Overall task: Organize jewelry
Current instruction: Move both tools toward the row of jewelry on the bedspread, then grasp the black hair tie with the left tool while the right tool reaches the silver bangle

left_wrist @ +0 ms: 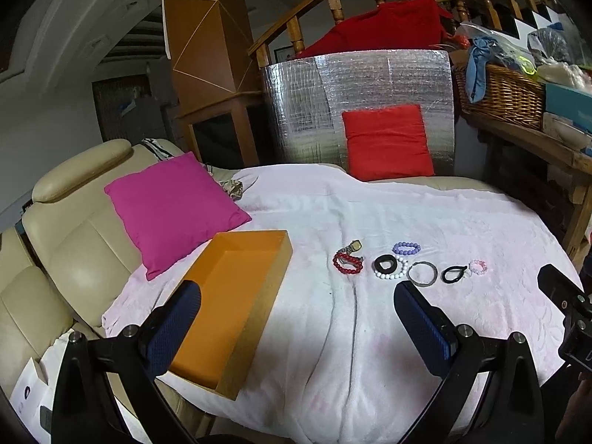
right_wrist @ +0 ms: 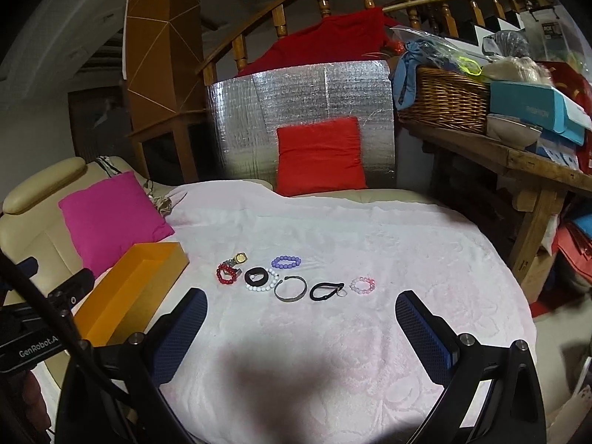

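Note:
Several pieces of jewelry lie in a loose row on the pale pink blanket (right_wrist: 333,229): a red bead bracelet (right_wrist: 225,274), a gold watch (right_wrist: 238,258), a purple bead bracelet (right_wrist: 285,261), a black band (right_wrist: 255,277) on a white bead bracelet (right_wrist: 263,286), a grey metal bangle (right_wrist: 291,288), a black cord loop (right_wrist: 325,291) and a pink bead bracelet (right_wrist: 362,285). An empty orange box (left_wrist: 236,296) lies to their left. My left gripper (left_wrist: 296,307) is open, above the blanket near the box. My right gripper (right_wrist: 300,312) is open, short of the row.
A magenta pillow (left_wrist: 174,211) leans on the cream sofa (left_wrist: 66,244) left of the box. A red pillow (right_wrist: 320,155) stands against a silver foil panel (right_wrist: 296,96) at the back. A wooden shelf with a wicker basket (right_wrist: 447,100) is at right.

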